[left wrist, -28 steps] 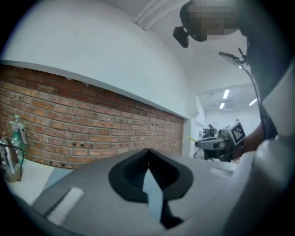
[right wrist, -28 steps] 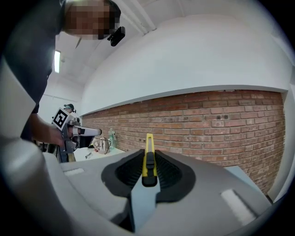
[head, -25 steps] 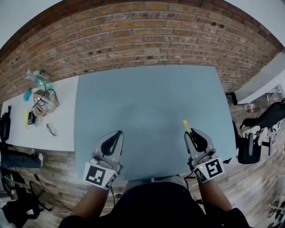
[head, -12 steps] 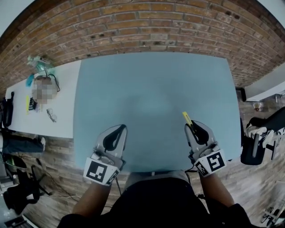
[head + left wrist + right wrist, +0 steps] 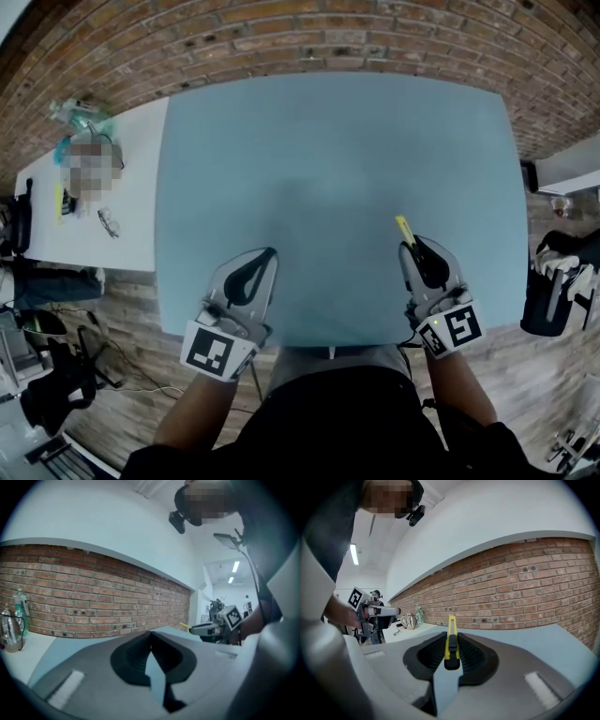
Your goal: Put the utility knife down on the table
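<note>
A slim yellow utility knife (image 5: pixel 451 637) with a black slider is clamped between the jaws of my right gripper (image 5: pixel 451 644), its tip sticking out past them. In the head view the right gripper (image 5: pixel 419 258) hangs over the near right part of the blue table (image 5: pixel 328 159), and the yellow utility knife (image 5: pixel 405 230) points away from me. My left gripper (image 5: pixel 255 274) is over the near left part of the table, jaws together with nothing between them. The left gripper (image 5: pixel 151 641) also looks shut and bare in its own view.
A white side table (image 5: pixel 94 216) at the left carries bottles (image 5: pixel 80 117), glasses and small items. A brick wall (image 5: pixel 309 37) runs behind the tables. A black chair (image 5: pixel 553 291) stands at the right. Bags and cables lie on the wooden floor at the left.
Both grippers have sunk toward the table's near edge, the knife still held in the right one. The table now fills more of the head view.
</note>
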A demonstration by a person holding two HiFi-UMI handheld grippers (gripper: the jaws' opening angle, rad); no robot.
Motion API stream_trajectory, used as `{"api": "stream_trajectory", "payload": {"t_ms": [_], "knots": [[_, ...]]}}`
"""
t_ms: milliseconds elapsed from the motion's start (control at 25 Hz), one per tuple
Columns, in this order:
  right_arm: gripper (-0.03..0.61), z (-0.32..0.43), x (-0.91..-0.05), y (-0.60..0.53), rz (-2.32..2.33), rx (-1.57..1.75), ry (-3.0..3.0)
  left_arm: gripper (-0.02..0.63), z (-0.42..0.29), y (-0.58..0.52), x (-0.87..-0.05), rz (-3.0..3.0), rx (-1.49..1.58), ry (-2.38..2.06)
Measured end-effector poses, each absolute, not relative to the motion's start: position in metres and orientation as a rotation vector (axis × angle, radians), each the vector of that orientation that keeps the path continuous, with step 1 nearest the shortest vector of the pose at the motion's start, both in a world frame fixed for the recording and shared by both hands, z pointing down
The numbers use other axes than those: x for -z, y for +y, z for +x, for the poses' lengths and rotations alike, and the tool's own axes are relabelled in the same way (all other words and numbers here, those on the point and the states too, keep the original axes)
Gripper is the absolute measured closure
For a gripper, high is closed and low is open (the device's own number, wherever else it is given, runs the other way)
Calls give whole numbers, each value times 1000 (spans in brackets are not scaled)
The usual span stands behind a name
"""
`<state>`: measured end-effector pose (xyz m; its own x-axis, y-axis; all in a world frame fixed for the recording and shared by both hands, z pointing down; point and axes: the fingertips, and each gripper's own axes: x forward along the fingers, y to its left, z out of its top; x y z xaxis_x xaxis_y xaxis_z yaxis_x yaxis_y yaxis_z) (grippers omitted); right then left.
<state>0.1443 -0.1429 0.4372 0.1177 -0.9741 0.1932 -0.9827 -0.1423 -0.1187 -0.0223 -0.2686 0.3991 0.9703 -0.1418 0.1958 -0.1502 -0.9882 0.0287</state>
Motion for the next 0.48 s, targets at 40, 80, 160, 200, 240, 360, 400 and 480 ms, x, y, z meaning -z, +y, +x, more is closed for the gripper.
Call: {"api": "stream_trajectory", "payload": {"t_ms": [40,80,160,200,240,360,400,480], "knots": [[505,145,-442,-143,2323,-360,-2029,627,-23,-268,-402,3076,-311,-228],[505,146,-447,-142,2324,-368,-2028,627,-22,-268,-405,3075,-318,-231],[505,150,-454,-142,2321,-379,-2028,627,-19,-266,-407,3044,-322,-242],[505,152,-457,-143,2316,-383,-2030,627,-17,-265,-407,3016,-322,-245],[505,153,-460,-143,2308,-385,-2031,627,-15,-263,-408,2995,-326,-244],[505,154,-470,-145,2274,-399,-2042,627,-14,-260,-415,2979,-357,-246],[505,153,-474,-146,2265,-406,-2048,627,-15,-260,-417,2977,-366,-253],[505,150,-482,-148,2250,-429,-2065,627,-16,-261,-424,2968,-381,-270]]}}
